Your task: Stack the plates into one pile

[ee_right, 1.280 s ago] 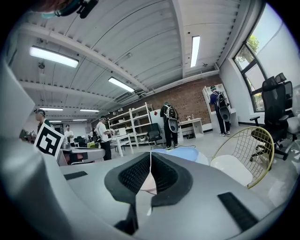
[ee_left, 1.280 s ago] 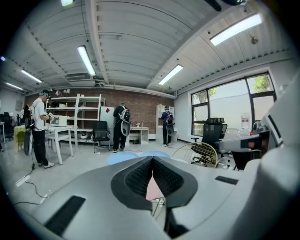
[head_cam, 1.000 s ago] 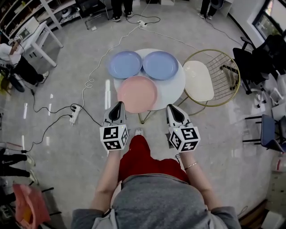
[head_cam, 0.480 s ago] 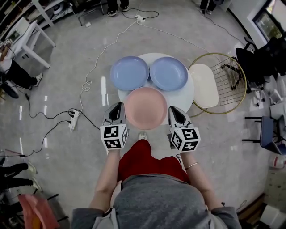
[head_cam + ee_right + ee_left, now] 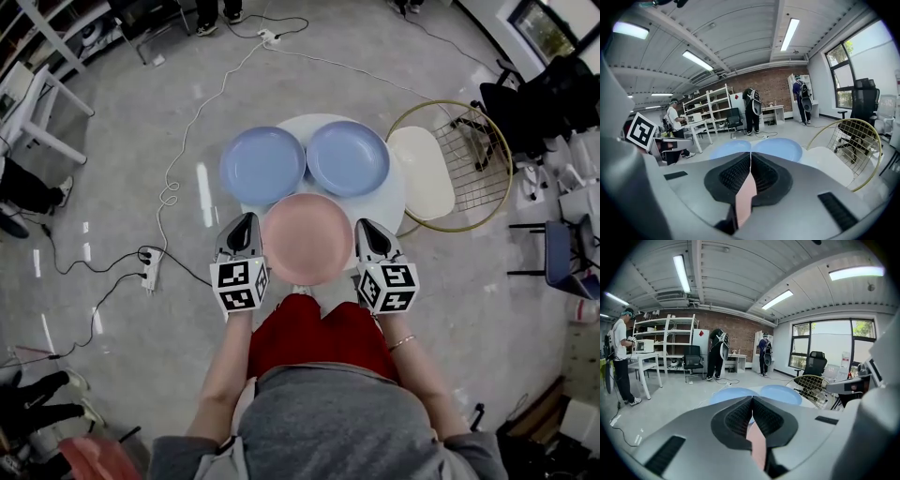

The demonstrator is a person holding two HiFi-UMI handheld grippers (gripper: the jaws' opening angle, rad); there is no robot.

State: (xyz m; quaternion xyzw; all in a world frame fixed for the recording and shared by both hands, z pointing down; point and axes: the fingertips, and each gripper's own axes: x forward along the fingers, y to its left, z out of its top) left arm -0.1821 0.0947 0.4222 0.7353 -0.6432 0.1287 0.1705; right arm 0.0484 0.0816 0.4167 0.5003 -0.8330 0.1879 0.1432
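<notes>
Nothing's stacked yet as I read it: I count three plates, all lying singly on the small round white table [image 5: 384, 202], with one round pink plate [image 5: 307, 238] at the near edge and two behind it side by side, the left round blue plate [image 5: 262, 166] and the right round blue plate [image 5: 348, 157]. My left gripper [image 5: 246, 220] and right gripper [image 5: 364, 228] sit either side of the pink one, both with jaws pressed together on nothing, so every lift is yet to do.
</notes>
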